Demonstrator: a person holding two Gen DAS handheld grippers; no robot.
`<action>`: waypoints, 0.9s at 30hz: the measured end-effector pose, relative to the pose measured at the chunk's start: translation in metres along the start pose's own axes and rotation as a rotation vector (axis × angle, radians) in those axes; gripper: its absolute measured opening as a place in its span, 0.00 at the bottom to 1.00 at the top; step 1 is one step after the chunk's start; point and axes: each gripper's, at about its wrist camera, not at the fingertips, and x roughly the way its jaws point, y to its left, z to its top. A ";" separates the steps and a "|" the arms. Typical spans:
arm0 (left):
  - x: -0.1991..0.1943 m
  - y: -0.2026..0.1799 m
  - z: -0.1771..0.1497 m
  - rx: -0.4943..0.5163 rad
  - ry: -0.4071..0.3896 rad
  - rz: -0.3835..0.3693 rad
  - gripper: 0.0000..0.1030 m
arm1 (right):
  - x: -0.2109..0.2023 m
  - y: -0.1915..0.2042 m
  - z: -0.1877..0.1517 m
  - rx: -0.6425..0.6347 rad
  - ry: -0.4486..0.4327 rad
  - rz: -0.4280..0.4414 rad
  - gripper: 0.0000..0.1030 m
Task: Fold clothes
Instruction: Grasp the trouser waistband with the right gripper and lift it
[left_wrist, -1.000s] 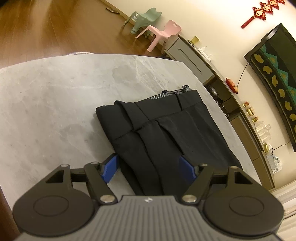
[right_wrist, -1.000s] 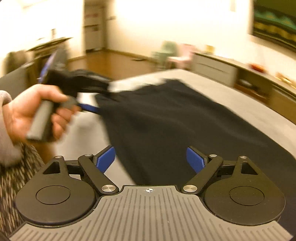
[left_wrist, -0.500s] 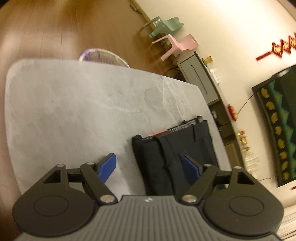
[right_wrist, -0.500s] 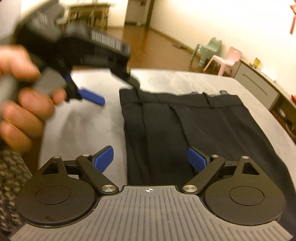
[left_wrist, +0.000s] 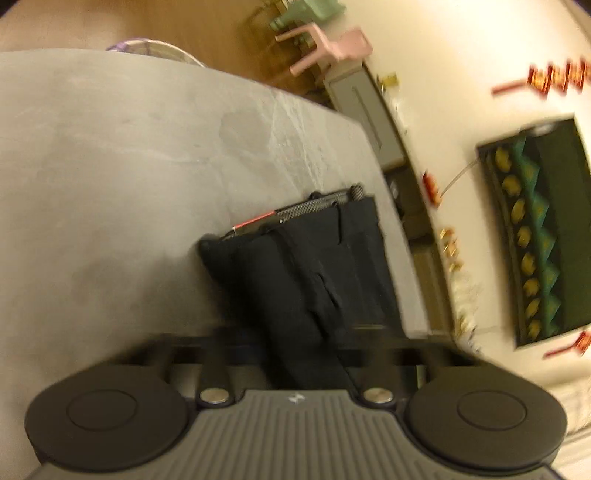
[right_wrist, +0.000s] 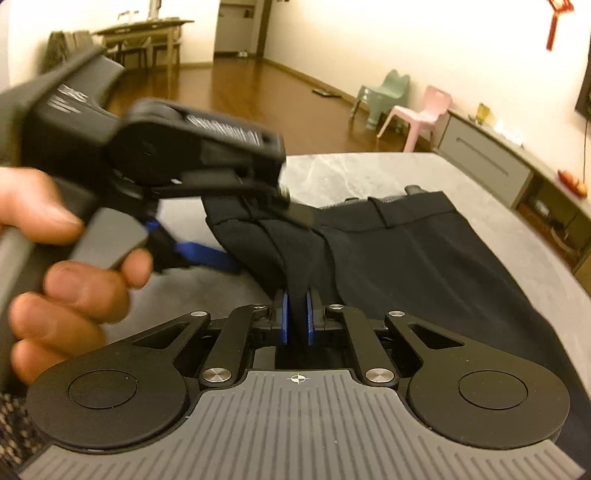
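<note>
This is a home, a living room opening toward a dining area. A polished wood floor (right_wrist: 258, 96) runs back to a doorway (right_wrist: 240, 27), with a wooden dining table (right_wrist: 147, 29) and chairs at the far left. Two small plastic children's chairs, one pink (right_wrist: 421, 114) and one mint green (right_wrist: 384, 96), stand by the cream wall. A long low grey media cabinet (right_wrist: 487, 162) lines that wall, carrying small ornaments, beneath a wall-mounted television (left_wrist: 535, 229). Red knot-style hanging decorations (left_wrist: 546, 79) flank the screen. In front stands a grey stone-look counter (left_wrist: 147, 166) with dark folded trousers (right_wrist: 424, 258) lying on it.
</note>
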 end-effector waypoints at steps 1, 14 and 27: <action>0.004 -0.002 0.003 0.011 -0.002 0.022 0.11 | 0.001 -0.004 -0.001 0.016 0.028 0.040 0.11; -0.019 -0.088 -0.047 0.518 -0.199 0.104 0.09 | 0.042 -0.139 -0.002 0.433 0.146 -0.068 0.28; 0.002 -0.147 -0.151 1.032 -0.240 0.163 0.09 | 0.023 -0.177 0.068 0.498 0.190 0.189 0.90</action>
